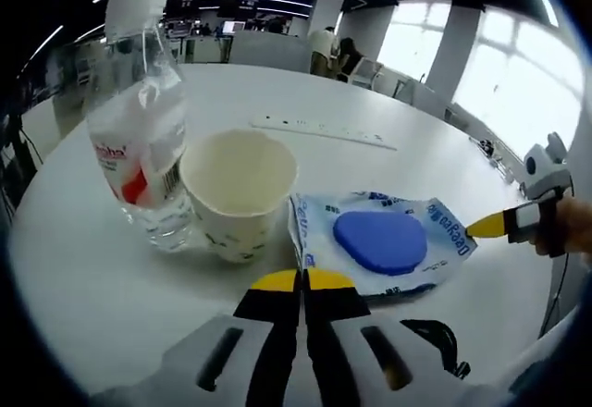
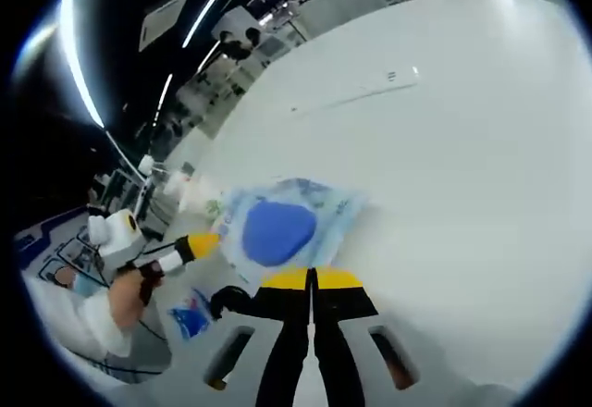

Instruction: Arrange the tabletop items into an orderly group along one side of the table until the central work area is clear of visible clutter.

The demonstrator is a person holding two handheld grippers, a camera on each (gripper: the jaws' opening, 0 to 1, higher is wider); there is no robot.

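While tongs pinch wipes pack, paper cup empty

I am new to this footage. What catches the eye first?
A wipes packet with a blue lid lies on the white table, both grippers' shut yellow-tipped jaws at its edges. Beside it stand a paper cup and a clear water bottle.

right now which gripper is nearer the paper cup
Left. The left gripper, jaws shut, sits just short of the cup, beside the wipes pack. The right gripper is at the pack's far edge, with the pack between it and the cup.
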